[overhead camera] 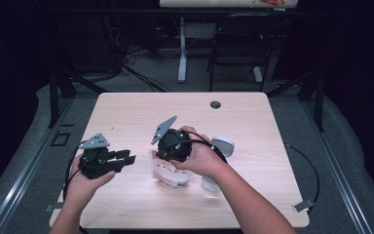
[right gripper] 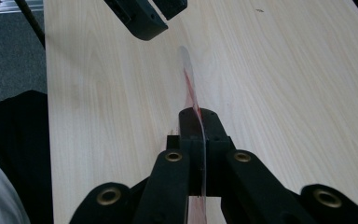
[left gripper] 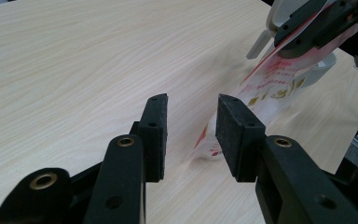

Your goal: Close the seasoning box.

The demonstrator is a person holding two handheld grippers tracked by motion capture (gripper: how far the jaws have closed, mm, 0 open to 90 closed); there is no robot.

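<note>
Plastic bag (right gripper: 189, 84), clear with red print, is pinched flat in the right gripper (right gripper: 199, 122), near table (overhead camera: 126, 112) centre. Left gripper (left gripper: 190, 127) waits at nine o'clock, jaws half apart, nothing between them, probably lining up on the free edge.

On the table (overhead camera: 126, 109), the left gripper (overhead camera: 126, 159) sits at nine o'clock of the plastic bag (overhead camera: 170, 175), which lies under the right gripper (overhead camera: 168, 161), with a white container (overhead camera: 221, 146) at three o'clock of that gripper.
</note>
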